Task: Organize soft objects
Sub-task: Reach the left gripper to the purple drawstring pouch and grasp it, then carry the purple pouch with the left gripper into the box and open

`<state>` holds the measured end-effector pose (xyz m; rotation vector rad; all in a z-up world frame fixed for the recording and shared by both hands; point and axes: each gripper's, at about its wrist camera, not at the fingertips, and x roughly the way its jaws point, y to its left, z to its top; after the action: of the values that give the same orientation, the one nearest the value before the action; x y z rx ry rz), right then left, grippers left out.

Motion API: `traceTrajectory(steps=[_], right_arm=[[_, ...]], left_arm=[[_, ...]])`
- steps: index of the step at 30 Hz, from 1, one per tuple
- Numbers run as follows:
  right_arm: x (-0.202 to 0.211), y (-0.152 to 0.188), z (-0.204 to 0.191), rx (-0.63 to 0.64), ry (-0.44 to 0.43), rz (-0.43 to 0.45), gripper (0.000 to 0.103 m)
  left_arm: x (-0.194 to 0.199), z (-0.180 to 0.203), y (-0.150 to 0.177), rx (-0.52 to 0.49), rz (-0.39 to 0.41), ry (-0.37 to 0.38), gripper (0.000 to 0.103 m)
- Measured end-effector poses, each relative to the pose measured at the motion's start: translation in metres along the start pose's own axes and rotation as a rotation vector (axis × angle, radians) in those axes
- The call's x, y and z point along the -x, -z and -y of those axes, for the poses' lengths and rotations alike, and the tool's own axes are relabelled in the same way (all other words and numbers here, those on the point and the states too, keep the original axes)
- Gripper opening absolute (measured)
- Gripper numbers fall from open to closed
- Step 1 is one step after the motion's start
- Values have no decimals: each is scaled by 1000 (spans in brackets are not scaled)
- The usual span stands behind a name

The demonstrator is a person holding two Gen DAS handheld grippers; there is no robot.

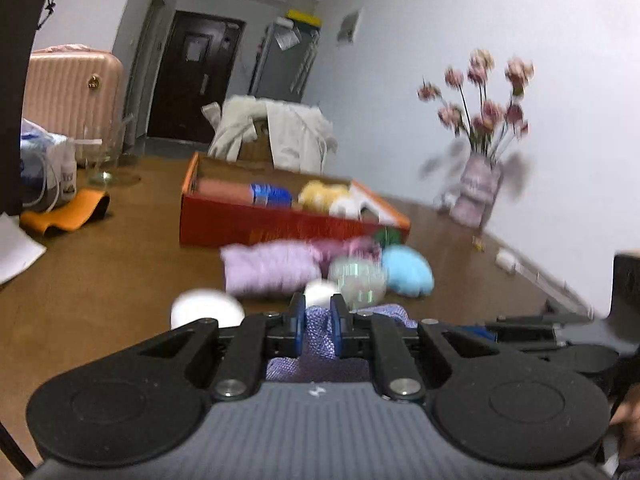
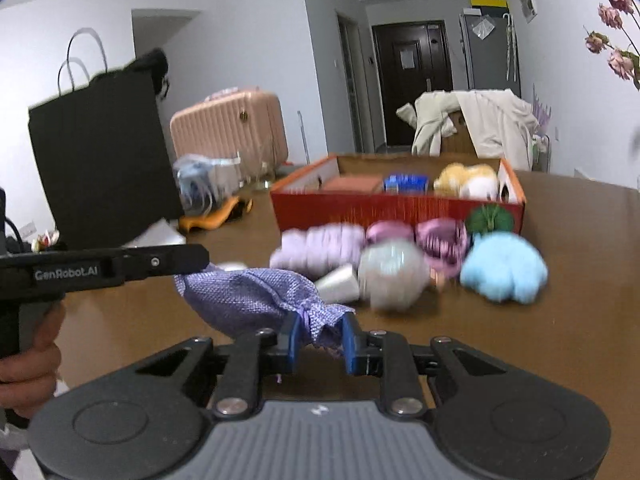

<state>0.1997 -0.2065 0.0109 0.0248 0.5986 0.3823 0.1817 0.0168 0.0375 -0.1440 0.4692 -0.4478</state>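
Note:
A lavender mesh pouch (image 2: 248,300) hangs between both grippers above the brown table. My left gripper (image 1: 319,322) is shut on one end of the pouch (image 1: 318,336); it also shows from the side in the right wrist view (image 2: 192,260). My right gripper (image 2: 320,338) is closed on the pouch's tied frilly end. Beyond lie a lilac knit roll (image 2: 316,246), a pale ball (image 2: 390,274), pink items (image 2: 440,242), a light blue plush (image 2: 502,268) and a green item (image 2: 490,219). The red box (image 2: 396,206) holds several soft things.
A black paper bag (image 2: 104,152), a pink suitcase (image 2: 228,128) and an orange cloth (image 1: 66,210) stand to the left. A vase of pink flowers (image 1: 478,192) stands by the right wall. A chair with a cream coat (image 1: 276,132) is behind the box. A white cone (image 2: 340,284) lies on the table.

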Motion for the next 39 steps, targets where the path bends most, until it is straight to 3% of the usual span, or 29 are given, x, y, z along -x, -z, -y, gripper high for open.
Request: traceTrajectory(steps=[3, 5, 8, 10, 11, 14, 19, 21, 23, 25, 32, 39], right_arm=[[5, 18, -5, -10, -2, -71, 25], [16, 25, -3, -40, -29, -92, 42], [37, 28, 4, -117, -61, -45, 48], [42, 28, 9, -163, -59, -4, 52], [40, 27, 11, -186, -46, 0, 54], [29, 25, 14, -231, -21, 15, 54], [12, 26, 12, -293, -62, 16, 54], [6, 28, 11, -294, -47, 10, 54], [1, 28, 13, -307, -42, 2, 51], [-2, 28, 14, -313, -53, -1, 40], [-7, 26, 12, -270, -38, -14, 33], [-12, 23, 3, -199, -1, -23, 24]], left_arm=[[9, 0, 22, -6, -28, -23, 20], [17, -2, 33, 14, -52, -22, 25], [28, -8, 43, 63, -72, -16, 46], [31, -10, 45, 84, -64, -18, 51], [29, -11, 44, 92, -66, -18, 59], [21, -11, 43, 106, -69, -9, 60], [13, -9, 45, 114, -93, 2, 57], [13, -9, 47, 113, -93, 10, 49], [12, -9, 46, 113, -88, 12, 49], [11, -9, 45, 106, -87, 11, 42], [4, -12, 45, 117, -111, 10, 19], [1, -9, 43, 94, -118, 15, 14]])
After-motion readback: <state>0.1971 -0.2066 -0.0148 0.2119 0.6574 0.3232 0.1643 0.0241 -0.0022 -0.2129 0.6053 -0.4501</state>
